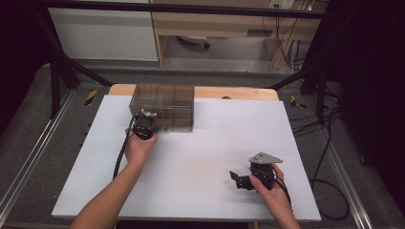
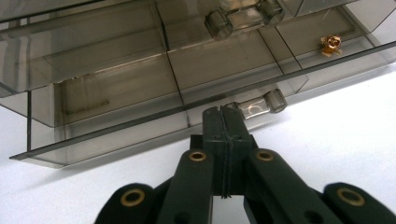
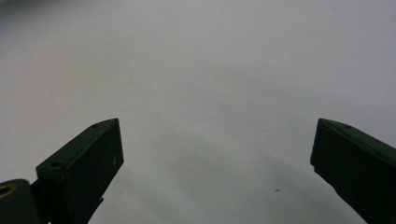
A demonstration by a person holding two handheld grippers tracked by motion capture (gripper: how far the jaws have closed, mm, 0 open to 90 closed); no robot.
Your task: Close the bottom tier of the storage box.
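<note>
From above: smoky clear drawer box [image 1: 165, 107] at the far left of the white surface [image 1: 200, 157], left tongs [image 1: 144, 125] pressed against its front lower corner, right tongs [image 1: 242, 180] well apart near the right front, spread wide over bare sheet.

Along the left tongs [image 2: 223, 122]: closed tight, tips touching just beside the clear handle [image 2: 261, 103] of the bottom drawer [image 2: 140, 112]; whether anything is pinched, cannot tell. Drawer pulled partly out. Second handle [image 2: 243, 17] higher up, and a small gold trinket [image 2: 332, 44] in a right-hand compartment, too small to spot from above.

Along the right tongs [image 3: 215, 154]: standing wide apart, holding nothing, plain white surface beneath.
</note>
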